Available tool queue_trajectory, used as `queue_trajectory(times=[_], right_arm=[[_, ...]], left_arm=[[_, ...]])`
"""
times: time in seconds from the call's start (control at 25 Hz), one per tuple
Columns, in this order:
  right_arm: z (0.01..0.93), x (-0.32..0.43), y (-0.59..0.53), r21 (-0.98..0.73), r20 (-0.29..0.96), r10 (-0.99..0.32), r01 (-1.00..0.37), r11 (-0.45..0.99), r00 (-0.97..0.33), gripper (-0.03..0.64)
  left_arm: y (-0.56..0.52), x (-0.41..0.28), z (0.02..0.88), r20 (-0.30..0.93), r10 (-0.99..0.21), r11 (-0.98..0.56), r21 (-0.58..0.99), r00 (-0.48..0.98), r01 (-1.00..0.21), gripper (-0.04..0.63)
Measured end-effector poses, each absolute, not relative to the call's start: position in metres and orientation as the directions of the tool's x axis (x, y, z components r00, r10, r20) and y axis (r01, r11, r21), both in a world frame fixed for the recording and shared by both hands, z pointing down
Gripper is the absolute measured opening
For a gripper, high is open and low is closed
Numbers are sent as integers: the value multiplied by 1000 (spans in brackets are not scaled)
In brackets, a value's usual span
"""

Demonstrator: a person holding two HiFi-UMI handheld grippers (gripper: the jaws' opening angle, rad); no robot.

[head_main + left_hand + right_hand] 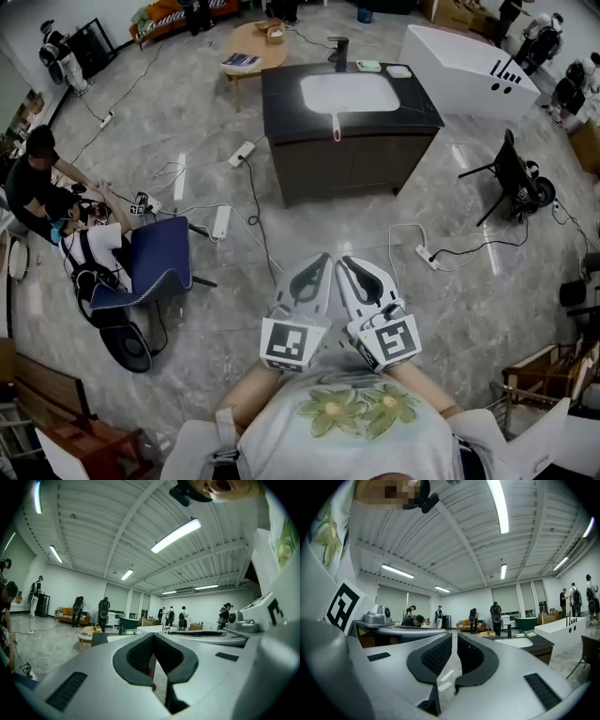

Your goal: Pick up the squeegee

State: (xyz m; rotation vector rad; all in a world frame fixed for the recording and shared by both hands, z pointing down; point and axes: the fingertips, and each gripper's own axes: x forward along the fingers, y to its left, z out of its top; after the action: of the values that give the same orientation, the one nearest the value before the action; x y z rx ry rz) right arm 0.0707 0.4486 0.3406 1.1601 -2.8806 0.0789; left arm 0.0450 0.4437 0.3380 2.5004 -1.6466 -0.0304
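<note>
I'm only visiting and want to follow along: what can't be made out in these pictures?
- Squeegee, head view: too small; its blade cannot be told.
- Small items behind the sink, head view: too small to name.
- Cabinet, left gripper view: mostly hidden behind the left gripper's shut jaws.
- Squeegee, right gripper view: too small to find on the counter.
</note>
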Motion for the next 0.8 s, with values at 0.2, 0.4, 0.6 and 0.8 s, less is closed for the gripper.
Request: queue_trajectory(times=[0.2,0.4,0.6,0.8], right_arm=[[349,38,433,-44,58,-700,-703,710,-711,25],[361,32,406,-46,103,-727,-733,679,-679,25],[375,30,363,-66,139,-729,-741,668,-670,25],[391,31,291,-86,133,-702,-714,695,-700,26]], left_arm=[[429,8,344,71,-912,-394,127,404,-911,9],[407,-12,360,87,-913,-386,132,399,-913,9],[368,-14,381,129,-905,-387,144,405,-911,9],[296,-7,384,135,-905,-386,140,404,-912,9]])
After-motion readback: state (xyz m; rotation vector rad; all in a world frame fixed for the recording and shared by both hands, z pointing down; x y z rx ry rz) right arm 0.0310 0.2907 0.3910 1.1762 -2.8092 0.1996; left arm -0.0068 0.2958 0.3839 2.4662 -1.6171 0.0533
